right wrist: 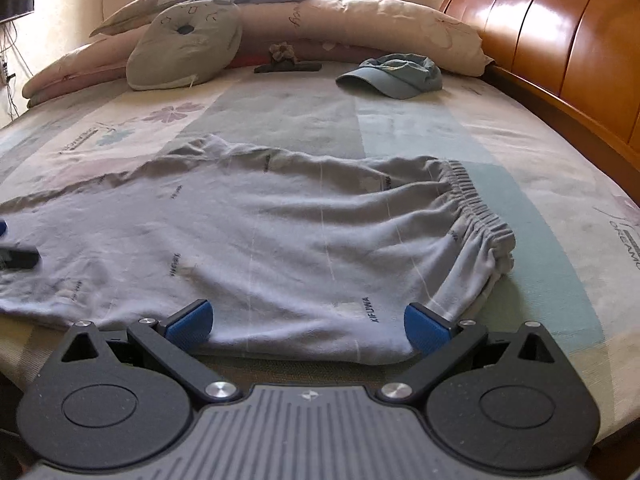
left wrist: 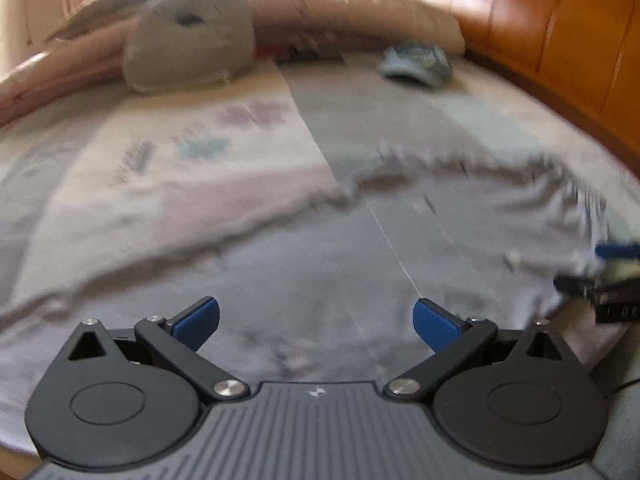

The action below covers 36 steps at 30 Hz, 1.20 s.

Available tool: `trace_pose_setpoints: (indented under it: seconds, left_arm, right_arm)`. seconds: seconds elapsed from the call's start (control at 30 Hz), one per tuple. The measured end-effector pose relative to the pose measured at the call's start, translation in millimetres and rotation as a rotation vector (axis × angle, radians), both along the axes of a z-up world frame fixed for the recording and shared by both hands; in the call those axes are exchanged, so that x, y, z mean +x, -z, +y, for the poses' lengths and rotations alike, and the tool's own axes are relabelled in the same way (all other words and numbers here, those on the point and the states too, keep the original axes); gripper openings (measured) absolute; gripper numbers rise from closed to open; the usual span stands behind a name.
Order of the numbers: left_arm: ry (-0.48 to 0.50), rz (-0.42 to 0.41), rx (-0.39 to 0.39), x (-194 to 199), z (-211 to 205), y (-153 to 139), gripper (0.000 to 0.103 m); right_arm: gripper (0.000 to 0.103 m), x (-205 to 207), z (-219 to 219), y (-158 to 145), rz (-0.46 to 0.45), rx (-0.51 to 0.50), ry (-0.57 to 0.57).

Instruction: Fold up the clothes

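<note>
Grey trousers [right wrist: 280, 240] with thin white stripes lie flat across the bed, their elastic waistband [right wrist: 476, 204] to the right. My right gripper [right wrist: 308, 326] is open at the garment's near edge, its blue pads on either side of the fabric edge with nothing clamped. The left wrist view is blurred. In it my left gripper [left wrist: 316, 326] stands open above the same grey trousers [left wrist: 360, 272], holding nothing. The right gripper [left wrist: 612, 280] shows at that view's right edge. The left gripper [right wrist: 12, 248] appears at the right wrist view's left edge.
A blue cap [right wrist: 396, 74] lies at the back right of the bed. A grey cushion [right wrist: 184, 48] and long pink pillows [right wrist: 360, 24] line the far side. A wooden headboard [right wrist: 560, 40] rises on the right. A small dark object [right wrist: 288, 65] sits by the pillows.
</note>
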<state>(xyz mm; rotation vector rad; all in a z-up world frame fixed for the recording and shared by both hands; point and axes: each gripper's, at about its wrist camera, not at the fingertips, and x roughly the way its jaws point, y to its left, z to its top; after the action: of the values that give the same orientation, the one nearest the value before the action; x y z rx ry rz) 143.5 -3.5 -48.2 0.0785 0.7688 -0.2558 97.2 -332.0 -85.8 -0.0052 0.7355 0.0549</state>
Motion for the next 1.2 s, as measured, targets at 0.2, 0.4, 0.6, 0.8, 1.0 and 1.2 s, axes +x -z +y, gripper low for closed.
trace_pose_setpoints:
  seconds: [0.2,0.4,0.6,0.8,1.0,1.2]
  left_arm:
    - [-0.108,-0.047,-0.052,5.3,106.6,-54.1,0.102]
    - [-0.199,-0.018,-0.04,1.2,212.8,-64.8,0.102]
    - [-0.252,0.004,-0.155,-15.2,272.4,-18.6,0.102]
    - [-0.371,0.088,-0.205,-19.2,313.4,23.5,0.102]
    - [-0.346,0.088,-0.224,-34.0,321.0,25.1,0.102]
    - [-0.298,0.035,-0.245,-55.0,324.0,12.2,0.102]
  right_arm:
    - [0.103,3.3,17.3,-20.4,-0.021,0.063,-0.052]
    - [0.103,8.6,45.4,-35.1,-0.018,0.201,-0.115]
    - [0.103,14.1,86.0,-42.7,0.014,0.243,-0.178]
    - [0.103,13.2,125.2,-53.4,0.002,0.18,-0.242]
    - [0.103,13.4,151.6,-51.2,0.032,0.127,-0.277]
    - [0.103,16.3,178.8,-54.4,0.032,0.141,-0.324]
